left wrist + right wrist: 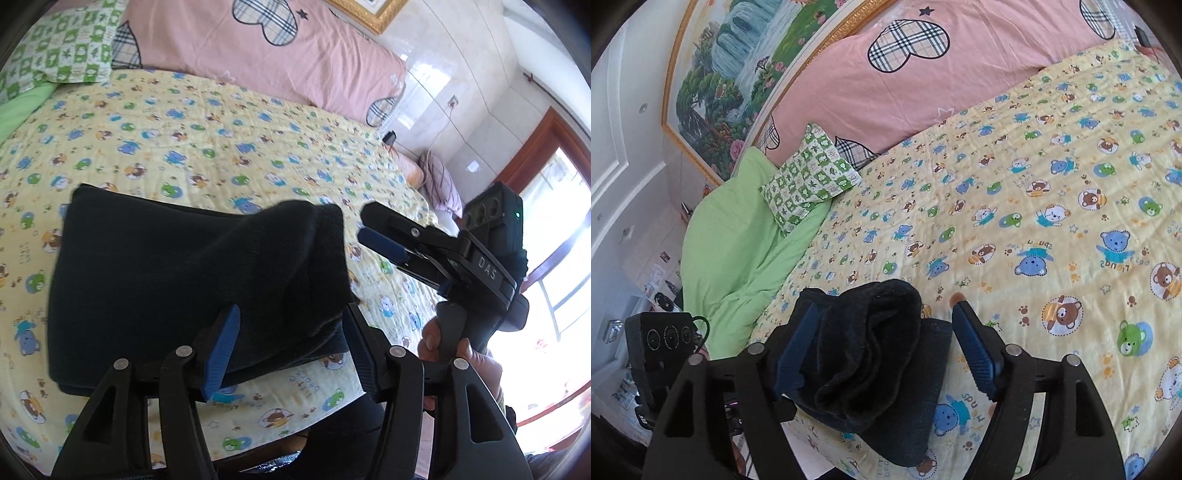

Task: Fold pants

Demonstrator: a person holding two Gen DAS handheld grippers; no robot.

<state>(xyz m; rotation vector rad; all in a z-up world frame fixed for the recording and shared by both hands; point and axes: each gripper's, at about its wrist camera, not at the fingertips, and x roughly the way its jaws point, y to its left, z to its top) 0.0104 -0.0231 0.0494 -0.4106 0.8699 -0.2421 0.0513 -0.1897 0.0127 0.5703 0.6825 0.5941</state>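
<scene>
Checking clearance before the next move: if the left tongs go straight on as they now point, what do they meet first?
Most likely the folded dark pants: the left tongs stand open with the bundle's near edge between the pads, lying on the yellow bedspread. Depth is hard to judge in this fisheye view.

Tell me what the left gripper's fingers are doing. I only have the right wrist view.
Observer: The left gripper is open. The near end of the folded pants lies between its fingers, unpinched.
Operator: Describe my right gripper from outside.
Observer: The right gripper is open, with its tips beside the raised fold at the pants' right edge. A sliver of bed sheet shows between them and the cloth.
Operator: Check who is holding it.
Observer: A hand is wrapped around its handle, low on the right.
</scene>
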